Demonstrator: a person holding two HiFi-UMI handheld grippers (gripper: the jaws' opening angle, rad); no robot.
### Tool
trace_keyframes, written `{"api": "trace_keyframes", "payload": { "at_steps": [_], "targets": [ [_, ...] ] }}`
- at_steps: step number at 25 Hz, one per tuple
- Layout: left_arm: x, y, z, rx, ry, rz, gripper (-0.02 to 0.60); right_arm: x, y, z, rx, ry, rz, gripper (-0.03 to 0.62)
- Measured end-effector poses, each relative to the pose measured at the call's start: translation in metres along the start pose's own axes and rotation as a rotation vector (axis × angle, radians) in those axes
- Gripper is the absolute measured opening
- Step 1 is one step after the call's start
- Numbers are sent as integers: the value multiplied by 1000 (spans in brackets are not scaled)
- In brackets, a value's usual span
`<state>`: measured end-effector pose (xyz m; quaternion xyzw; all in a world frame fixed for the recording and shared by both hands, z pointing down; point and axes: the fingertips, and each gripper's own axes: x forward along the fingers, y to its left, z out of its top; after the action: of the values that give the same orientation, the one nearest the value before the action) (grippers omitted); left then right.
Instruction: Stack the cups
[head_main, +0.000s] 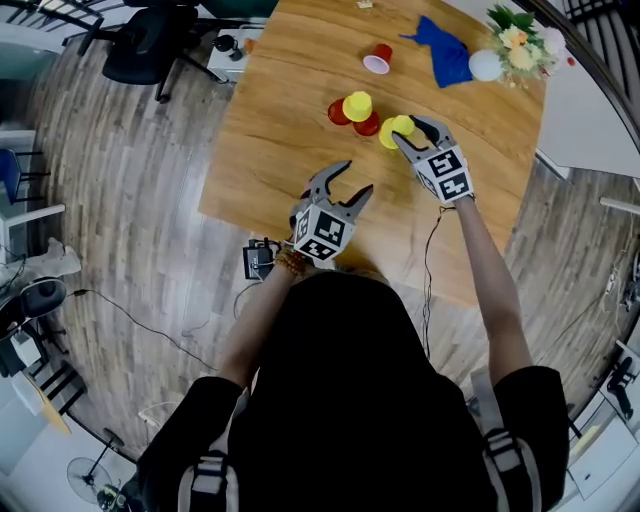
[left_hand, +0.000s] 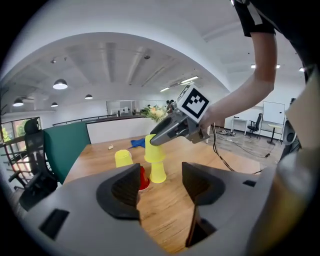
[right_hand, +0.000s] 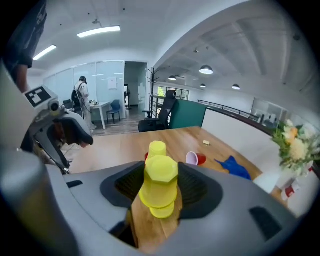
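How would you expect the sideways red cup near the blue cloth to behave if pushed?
Lying sideways and tapered, the red cup would probably roll in an arc. Seemingly thin plastic, it is likely light and squashable.

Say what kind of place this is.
Probably an open-plan office: an office chair near the wooden table, a whiteboard across the room, and pendant ceiling lamps overhead.

The yellow cup (right_hand: 160, 182) is smooth plastic, the table (head_main: 290, 110) satin wood, the blue cloth (head_main: 447, 55) matt.
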<state>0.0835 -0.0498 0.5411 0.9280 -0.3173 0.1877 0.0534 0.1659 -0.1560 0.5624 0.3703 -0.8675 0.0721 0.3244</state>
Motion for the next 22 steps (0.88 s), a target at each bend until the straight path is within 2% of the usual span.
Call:
{"api": "trace_keyframes", "payload": {
  "at_steps": [7,14,22],
  "targets": [
    [-5,1,3,6,-7,6,281,39,-8,-12,-66,56,-32,222],
    [-9,7,1,10,-4,22,273,50,-9,-19,-22,82,-28,222],
    [-6,6,-1,1,3,5,268,52,-12,-27,24,93,-37,225]
  ]
}}
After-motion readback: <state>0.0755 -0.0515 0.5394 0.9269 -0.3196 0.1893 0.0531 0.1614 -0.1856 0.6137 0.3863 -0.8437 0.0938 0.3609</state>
